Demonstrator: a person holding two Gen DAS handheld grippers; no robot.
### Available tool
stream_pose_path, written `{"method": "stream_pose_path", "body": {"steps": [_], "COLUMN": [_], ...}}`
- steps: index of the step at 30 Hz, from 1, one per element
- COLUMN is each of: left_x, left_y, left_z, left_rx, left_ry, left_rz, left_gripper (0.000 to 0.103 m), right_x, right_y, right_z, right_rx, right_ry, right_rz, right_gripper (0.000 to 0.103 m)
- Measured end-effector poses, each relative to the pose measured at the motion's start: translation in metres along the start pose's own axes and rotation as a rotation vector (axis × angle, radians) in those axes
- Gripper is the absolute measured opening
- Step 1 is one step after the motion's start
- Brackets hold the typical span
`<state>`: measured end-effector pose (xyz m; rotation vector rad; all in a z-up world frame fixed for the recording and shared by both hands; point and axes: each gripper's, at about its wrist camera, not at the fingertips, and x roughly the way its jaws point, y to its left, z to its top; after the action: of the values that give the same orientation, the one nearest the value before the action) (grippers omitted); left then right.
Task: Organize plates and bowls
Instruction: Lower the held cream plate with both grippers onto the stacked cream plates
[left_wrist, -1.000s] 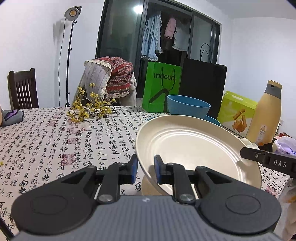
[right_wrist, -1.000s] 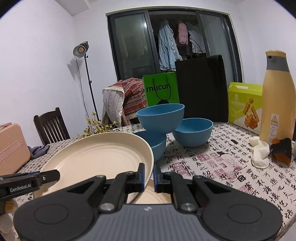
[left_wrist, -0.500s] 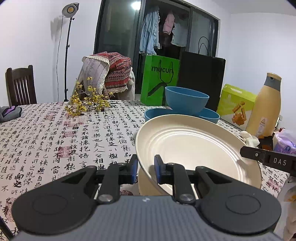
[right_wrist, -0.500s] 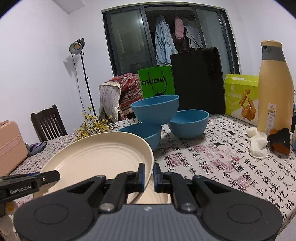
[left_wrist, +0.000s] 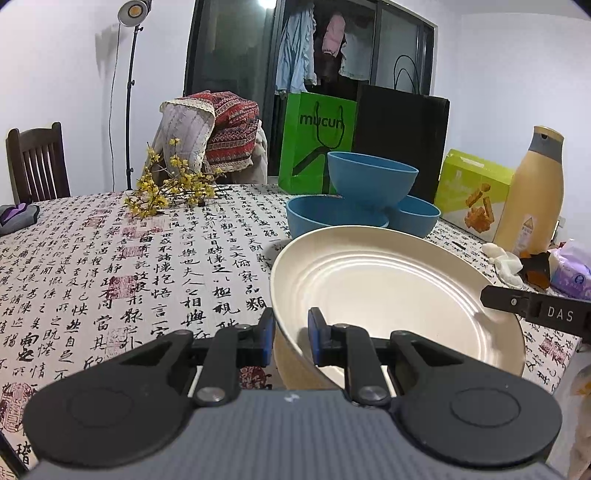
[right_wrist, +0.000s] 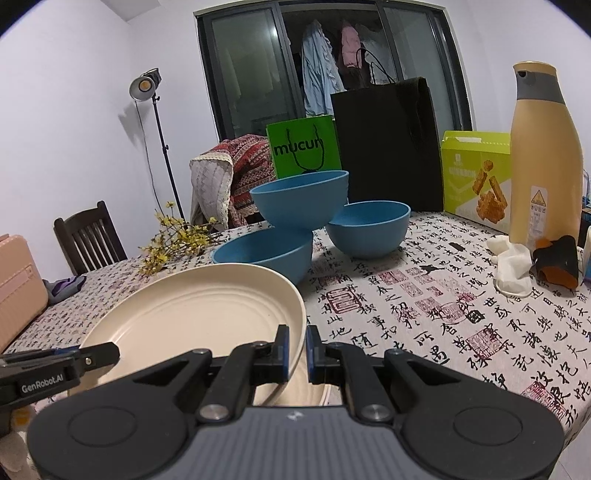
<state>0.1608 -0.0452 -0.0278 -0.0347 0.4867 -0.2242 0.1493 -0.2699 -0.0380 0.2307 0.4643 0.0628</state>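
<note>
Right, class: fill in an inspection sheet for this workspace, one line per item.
Surface: table under a calligraphy-print cloth.
Job's things: cream plate held above another plate; three blue bowls, one perched on two.
Clutter: bottle, snack box, tissue, yellow flowers.
Grippers: left gripper and right gripper each shut on the plate's rim.
Cables: nothing seen.
Surroundings: chair, floor lamp, shopping bags.
</note>
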Motion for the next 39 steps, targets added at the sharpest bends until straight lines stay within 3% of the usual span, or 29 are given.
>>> {"method": "stream_pose_path", "body": {"steps": [39], "left_x": [0.02], "left_y": [-0.019], "left_z": [-0.023], "left_rx": [0.122], "left_ry": [0.012], "left_rz": [0.073], "left_gripper": [0.019], "right_x": [0.021], "right_y": [-0.002], "right_z": [-0.02], "right_rx": [-0.026], "right_ry": [0.043], "right_rz": [-0.044], "right_gripper": [0.009]}}
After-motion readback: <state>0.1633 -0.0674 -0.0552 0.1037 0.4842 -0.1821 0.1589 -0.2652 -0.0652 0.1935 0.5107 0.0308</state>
